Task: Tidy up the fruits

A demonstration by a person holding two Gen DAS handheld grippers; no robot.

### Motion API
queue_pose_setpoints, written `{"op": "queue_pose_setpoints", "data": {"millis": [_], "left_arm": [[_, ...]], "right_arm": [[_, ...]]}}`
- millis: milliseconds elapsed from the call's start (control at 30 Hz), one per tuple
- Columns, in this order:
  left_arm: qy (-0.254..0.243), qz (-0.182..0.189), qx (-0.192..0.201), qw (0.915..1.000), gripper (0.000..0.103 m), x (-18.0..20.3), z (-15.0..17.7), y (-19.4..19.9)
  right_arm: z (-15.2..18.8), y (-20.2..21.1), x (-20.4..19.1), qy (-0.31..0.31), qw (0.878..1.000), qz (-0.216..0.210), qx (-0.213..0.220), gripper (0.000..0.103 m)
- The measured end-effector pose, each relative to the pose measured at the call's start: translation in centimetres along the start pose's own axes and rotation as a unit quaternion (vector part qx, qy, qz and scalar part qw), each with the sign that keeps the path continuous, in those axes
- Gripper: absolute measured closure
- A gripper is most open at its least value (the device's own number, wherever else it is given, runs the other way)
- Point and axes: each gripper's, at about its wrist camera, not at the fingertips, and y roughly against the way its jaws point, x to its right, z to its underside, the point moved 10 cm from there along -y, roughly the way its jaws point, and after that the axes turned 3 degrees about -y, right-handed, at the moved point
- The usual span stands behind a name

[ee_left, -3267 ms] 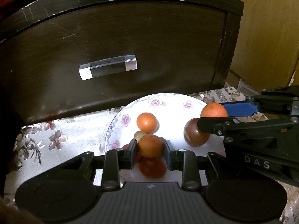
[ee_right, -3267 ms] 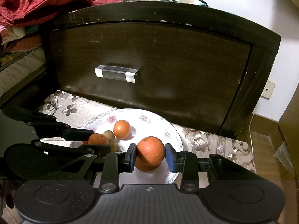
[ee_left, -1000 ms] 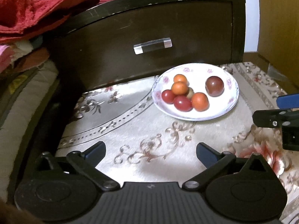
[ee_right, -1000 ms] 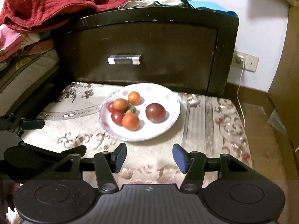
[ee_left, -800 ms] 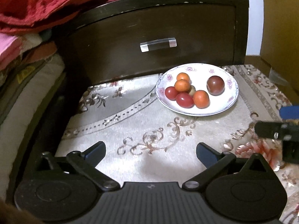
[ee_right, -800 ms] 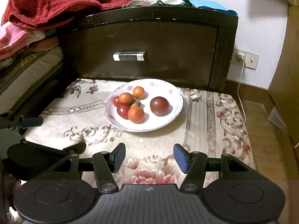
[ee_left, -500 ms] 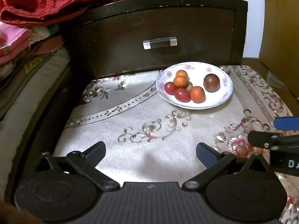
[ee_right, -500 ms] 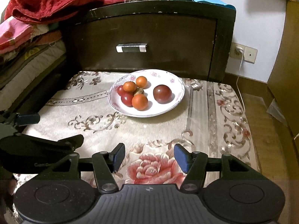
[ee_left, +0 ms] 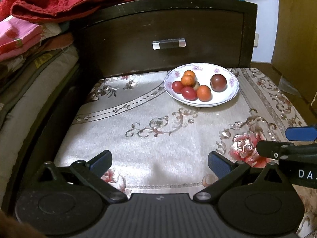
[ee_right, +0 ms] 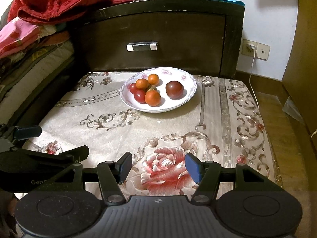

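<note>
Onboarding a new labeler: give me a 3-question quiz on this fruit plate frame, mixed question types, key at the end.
1. True or false: the left tongs are shut on an orange fruit.
2. Multiple choice: where is the big dark red fruit lying? A) on the patterned cloth beside the plate, B) on the plate, apart from the cluster of small fruits, C) between the right tongs.
3. Fill in: the plate sits on the patterned cloth in front of a dark wooden ____ front with a clear handle.

Key: 1 false, both tongs are open and hold nothing; 2 B; 3 drawer.
</note>
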Motion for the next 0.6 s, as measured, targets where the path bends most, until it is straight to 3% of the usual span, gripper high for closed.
{"op": "queue_pose_setpoints", "data": {"millis": [600], "left_arm": [[-0.01,-0.01,-0.008,0.9999,0.0,0.0,1.6,0.4]], "right_arm": [[1.7,0.4,-0.6,0.016,1.0,0.007,-0.014,0.046]]}}
